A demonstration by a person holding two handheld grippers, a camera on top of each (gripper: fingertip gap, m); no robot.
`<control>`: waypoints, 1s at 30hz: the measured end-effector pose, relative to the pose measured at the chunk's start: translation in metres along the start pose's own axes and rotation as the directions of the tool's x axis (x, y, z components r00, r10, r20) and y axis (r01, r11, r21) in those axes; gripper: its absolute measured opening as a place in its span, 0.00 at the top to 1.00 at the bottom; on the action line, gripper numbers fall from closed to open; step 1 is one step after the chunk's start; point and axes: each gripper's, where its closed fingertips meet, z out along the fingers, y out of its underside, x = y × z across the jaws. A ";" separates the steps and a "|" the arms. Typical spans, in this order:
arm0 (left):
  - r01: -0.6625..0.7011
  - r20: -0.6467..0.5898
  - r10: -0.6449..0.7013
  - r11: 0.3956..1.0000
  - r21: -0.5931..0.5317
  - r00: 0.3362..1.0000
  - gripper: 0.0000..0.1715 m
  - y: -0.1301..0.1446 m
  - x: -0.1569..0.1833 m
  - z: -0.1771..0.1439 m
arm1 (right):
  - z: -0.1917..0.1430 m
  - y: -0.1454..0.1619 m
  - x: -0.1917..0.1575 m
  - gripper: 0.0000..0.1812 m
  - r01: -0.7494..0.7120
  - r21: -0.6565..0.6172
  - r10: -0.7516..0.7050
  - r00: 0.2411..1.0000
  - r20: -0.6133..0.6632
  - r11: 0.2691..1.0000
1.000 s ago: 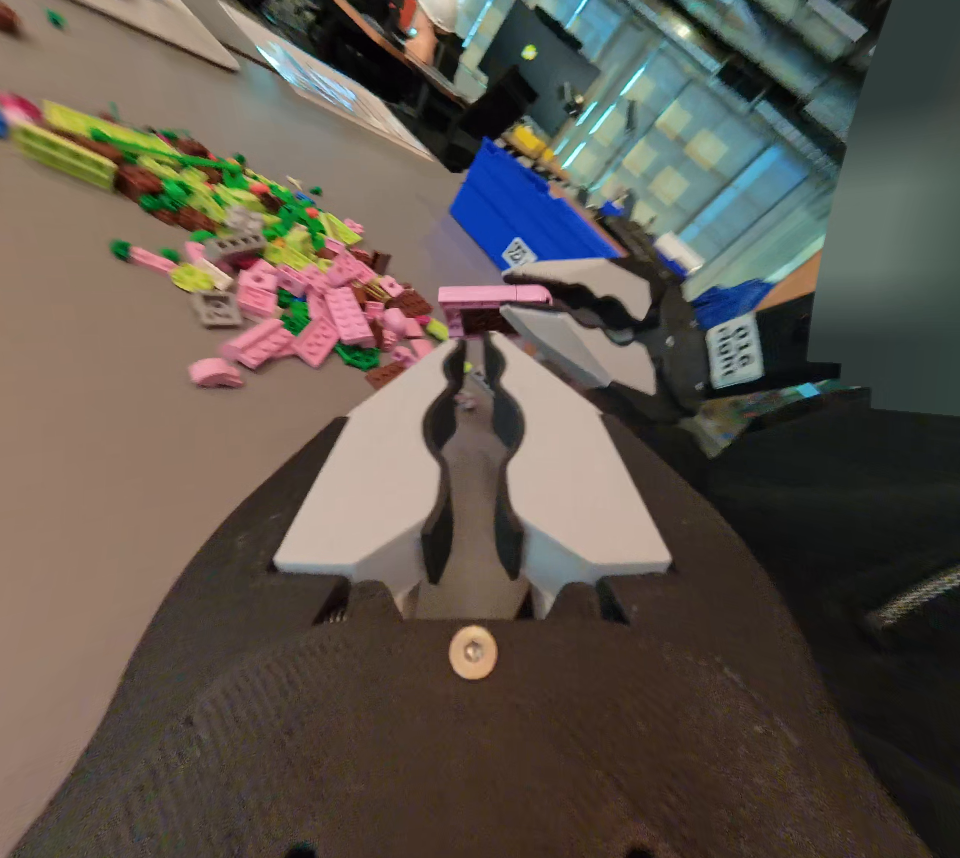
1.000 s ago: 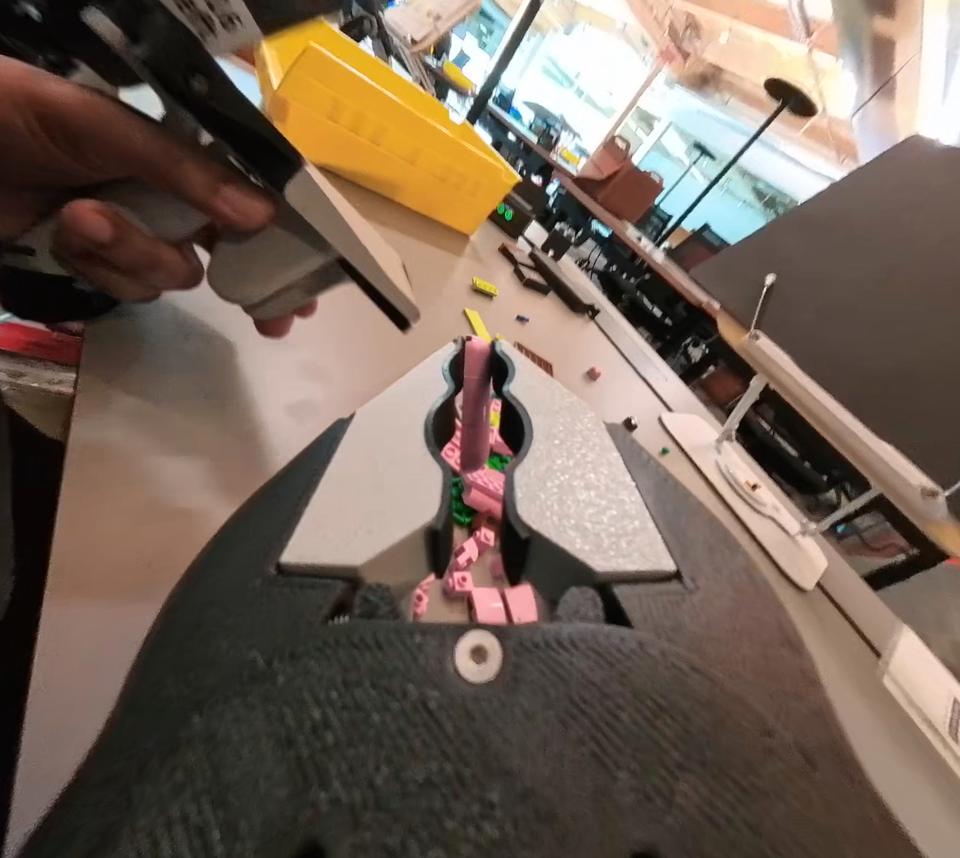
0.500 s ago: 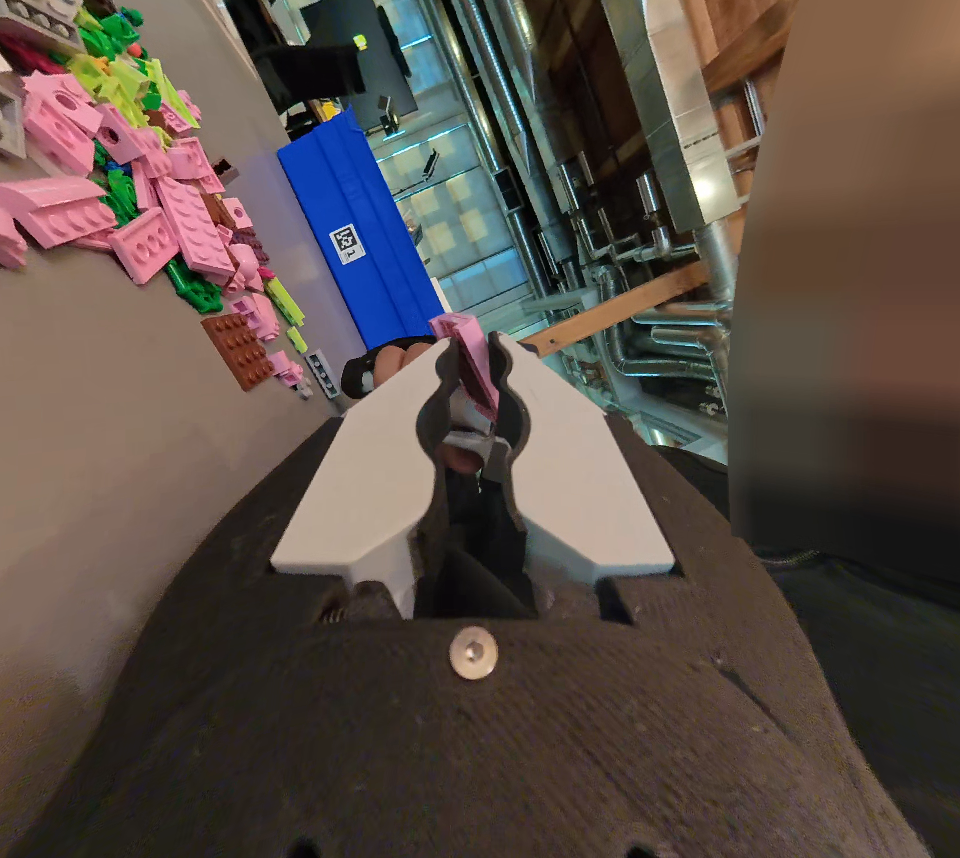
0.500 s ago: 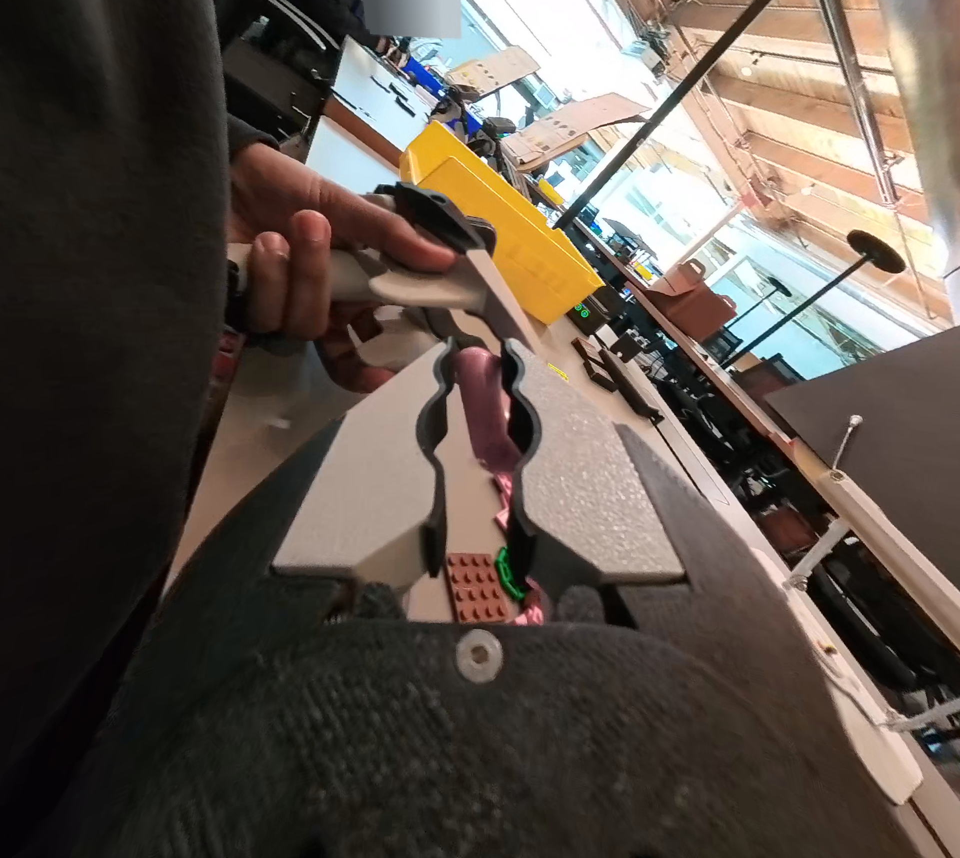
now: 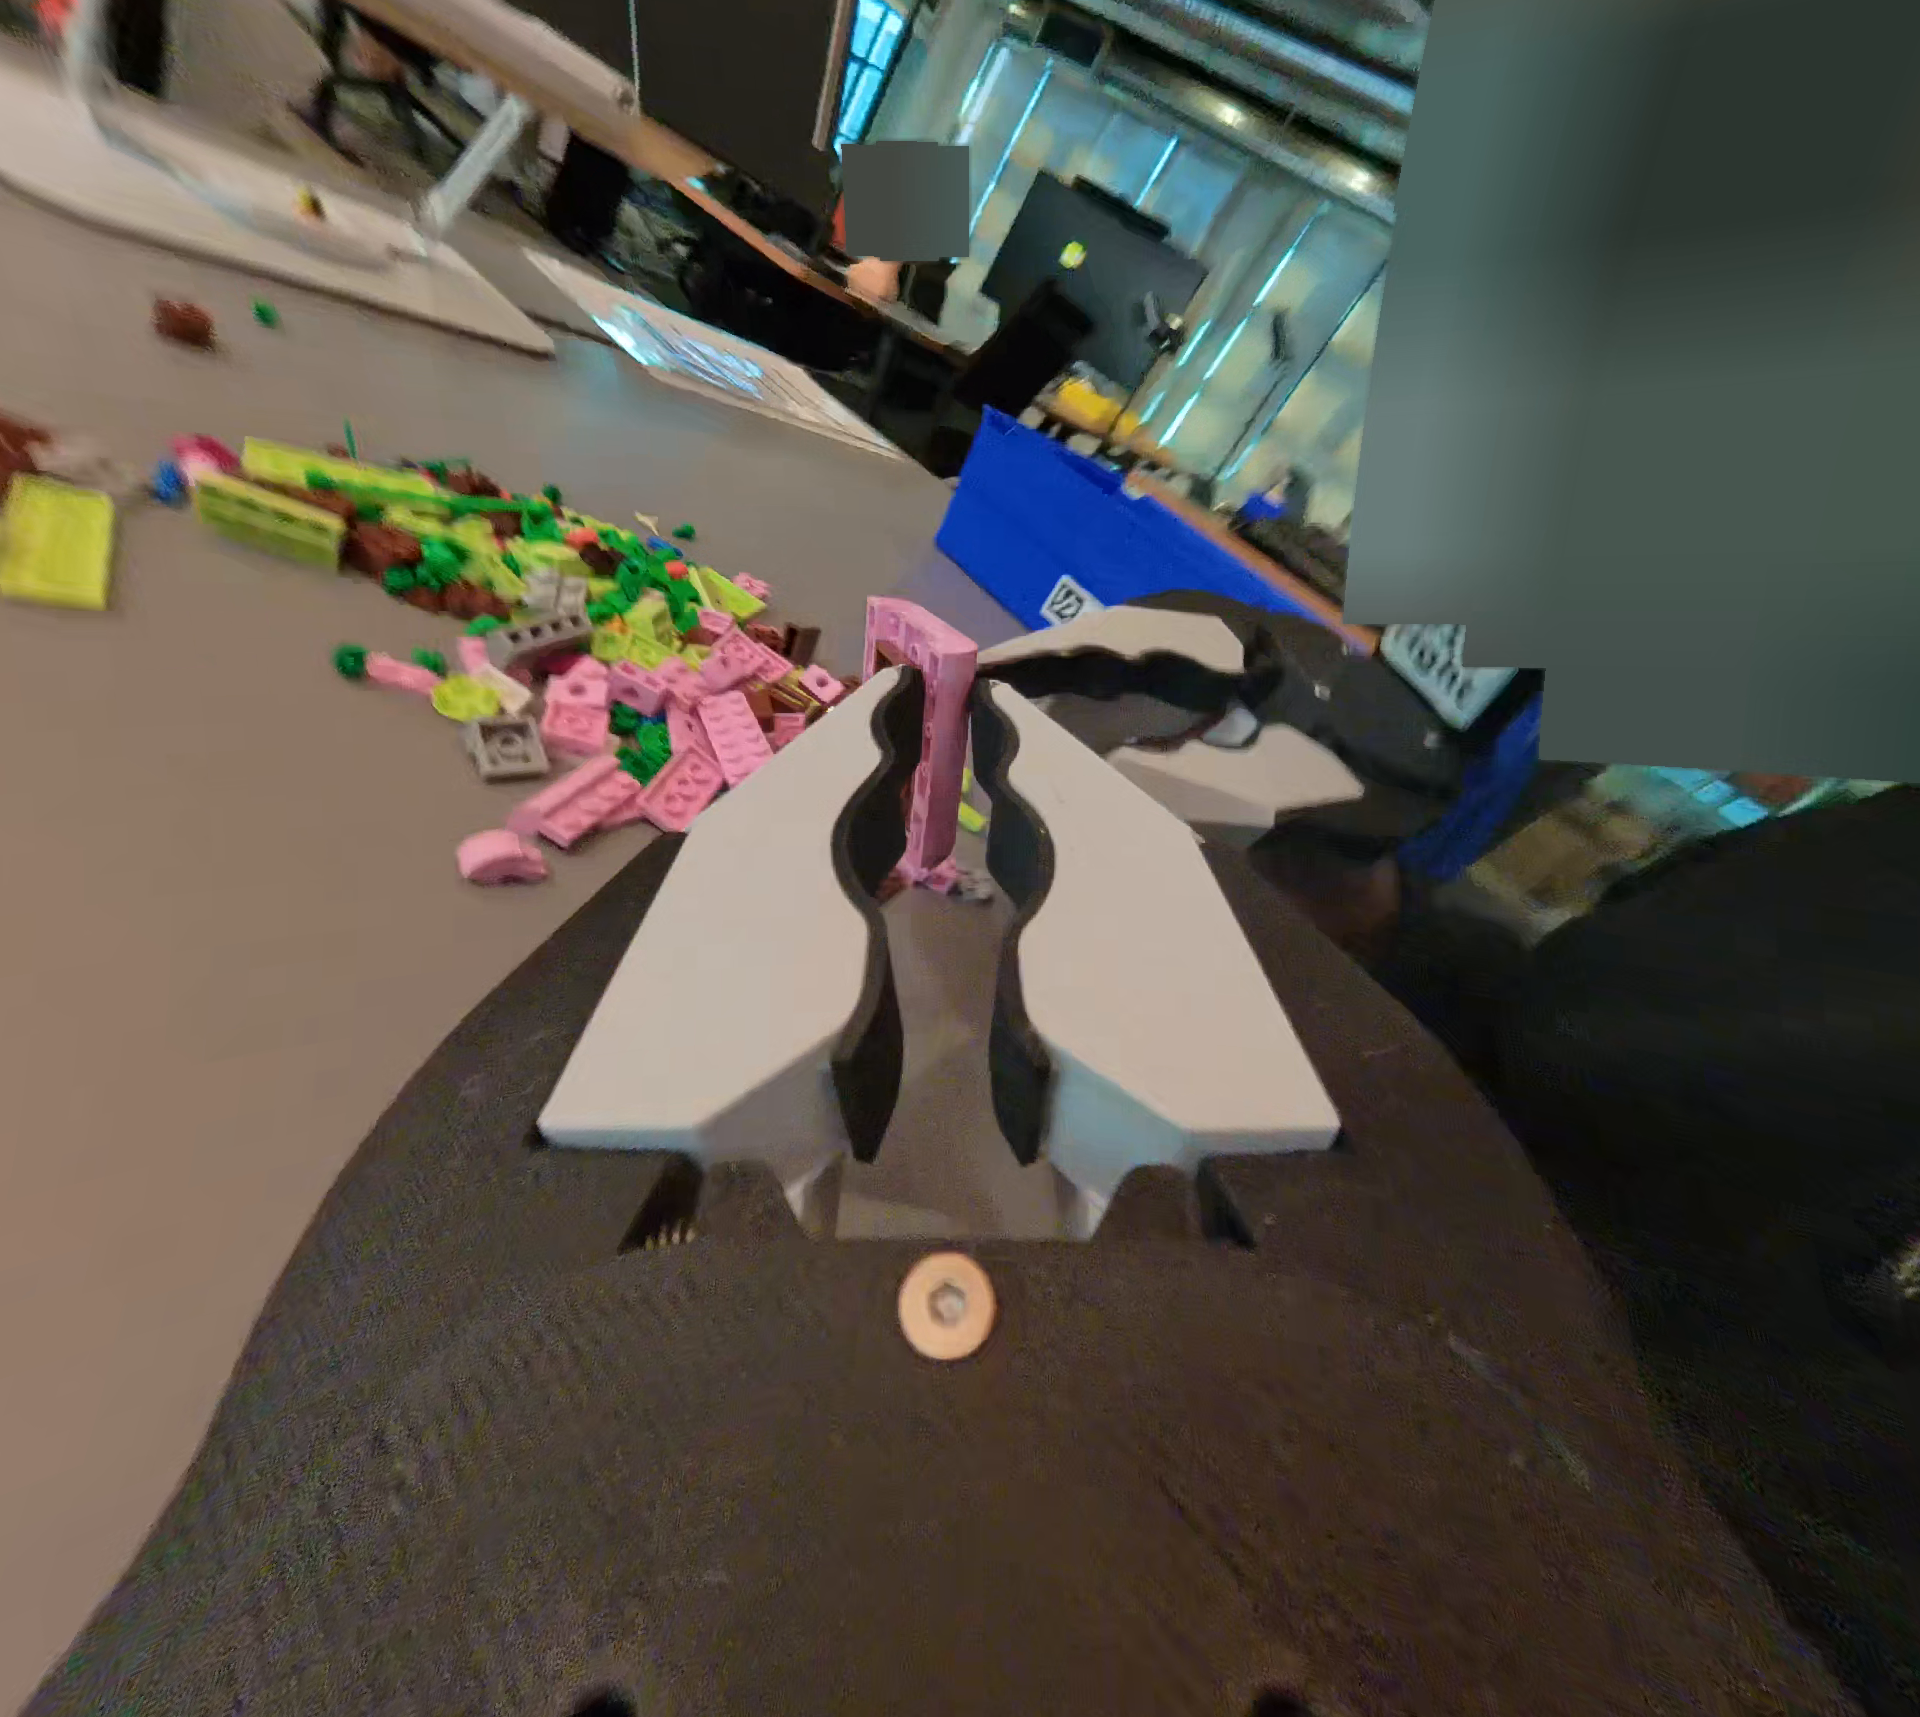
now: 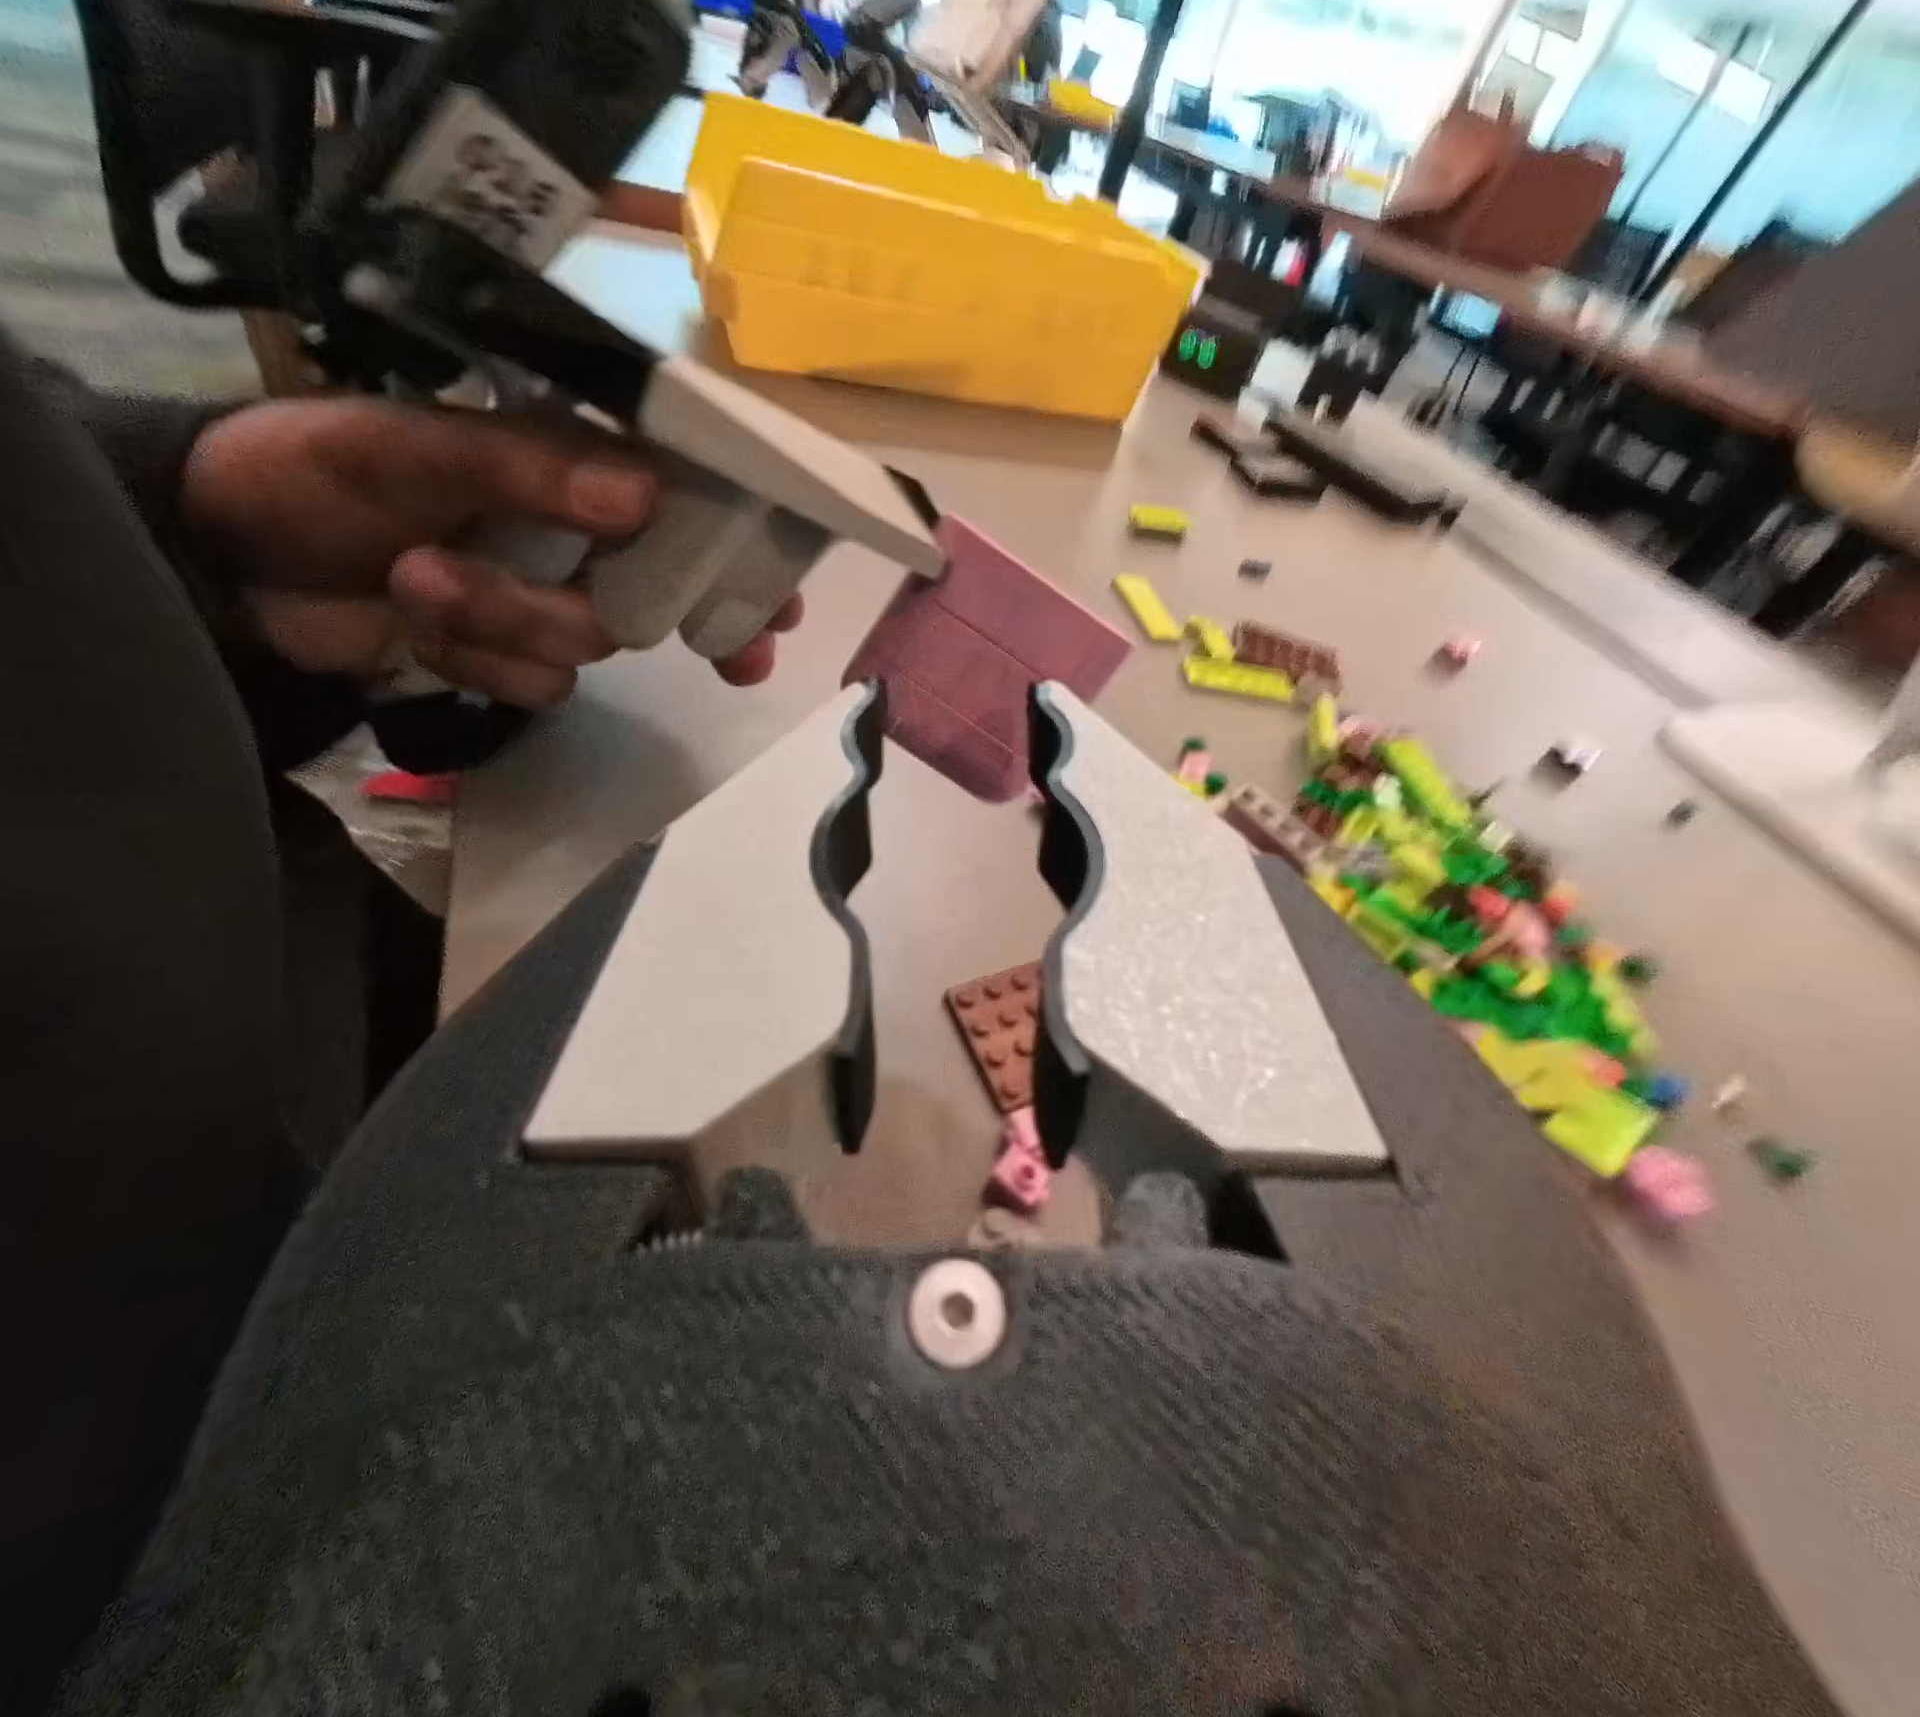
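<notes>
The left gripper (image 5: pixel 940 691) is closed on a pink brick piece (image 5: pixel 925 732). The piece stands up between the two grey fingers (image 5: pixel 769 898), pinched near their tips. Its top end pokes out above the tips. In the right wrist view the same piece (image 6: pixel 987 659) looks like a flat pink block made of a few rows. It hangs from the tip of the left gripper (image 6: pixel 925 550), up in the air above the grey table (image 6: pixel 1299 545). A hand (image 6: pixel 436 545) holds that gripper by its handle.

The right gripper (image 6: pixel 956 711) is open. There is a wide gap between its two fingers (image 6: pixel 727 929), and nothing is in the gap. The pink piece is just past its tips, very close, but the picture cannot show if they touch. In the left wrist view the right gripper (image 5: pixel 1153 722) is just to the right of the pink piece, with its jaws apart.

On the table lies a big pile of small toy bricks (image 5: pixel 582 639) in pink, green, lime, brown and grey. It sits to the left of the left gripper. A flat brown plate (image 6: pixel 1003 1033) with studs lies on the table under the right gripper. A small pink brick (image 6: pixel 1018 1174) lies near it.

A yellow bin (image 6: pixel 925 285) sits farther back on the table. A blue bin (image 5: pixel 1070 540) is at the far edge.
</notes>
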 end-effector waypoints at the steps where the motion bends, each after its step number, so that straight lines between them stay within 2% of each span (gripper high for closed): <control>1: -0.076 0.017 0.076 0.997 -0.001 0.997 0.97 -0.001 0.004 0.000 | 0.002 0.002 0.002 0.84 -0.101 -0.022 0.101 0.995 0.011 0.995; 4: -0.230 0.066 0.231 0.973 -0.013 0.971 0.97 -0.002 0.009 0.001 | 0.004 -0.006 0.001 0.79 -0.382 -0.008 0.381 0.918 0.111 0.924; 6: -0.322 0.097 0.320 0.947 0.002 0.942 0.97 -0.005 0.012 -0.001 | 0.002 -0.018 0.007 0.76 -0.553 0.052 0.537 0.824 0.181 0.831; 8: -0.379 0.104 0.376 0.925 0.008 0.921 0.97 -0.007 0.016 -0.002 | -0.001 -0.023 0.015 0.72 -0.683 0.085 0.648 0.719 0.250 0.725; 10: -0.423 0.102 0.420 0.906 0.006 0.902 0.97 -0.007 0.020 -0.002 | -0.001 -0.021 0.017 0.71 -0.751 0.078 0.704 0.645 0.297 0.655; 14: -0.551 0.130 0.546 0.835 -0.003 0.827 0.97 -0.005 0.026 -0.002 | -0.001 -0.025 0.016 0.70 -0.854 0.078 0.778 0.503 0.375 0.514; 18: -0.734 0.163 0.726 0.679 -0.020 0.668 0.97 -0.004 0.038 -0.001 | -0.002 -0.032 0.012 0.68 -0.935 0.039 0.811 0.325 0.486 0.352; 20: -0.774 0.171 0.765 0.632 -0.021 0.620 0.97 -0.003 0.042 0.001 | -0.001 -0.034 0.008 0.67 -0.959 0.009 0.810 0.245 0.533 0.284; 23: -0.772 0.173 0.759 0.636 0.012 0.628 0.97 -0.007 0.047 0.000 | -0.001 -0.038 0.005 0.67 -0.983 -0.041 0.787 0.119 0.605 0.180; 26: -0.766 0.162 0.751 0.640 0.057 0.639 0.97 -0.010 0.053 -0.002 | -0.003 -0.039 0.006 0.70 -0.991 -0.071 0.754 0.040 0.656 0.114; 28: -0.765 0.159 0.751 0.641 0.061 0.641 0.97 -0.010 0.054 -0.002 | -0.003 -0.039 0.003 0.72 -0.990 -0.093 0.747 0.017 0.664 0.104; 30: -0.771 0.157 0.757 0.633 0.069 0.635 0.97 -0.009 0.055 -0.003 | -0.002 -0.040 -0.005 0.71 -0.984 -0.126 0.747 0.011 0.665 0.127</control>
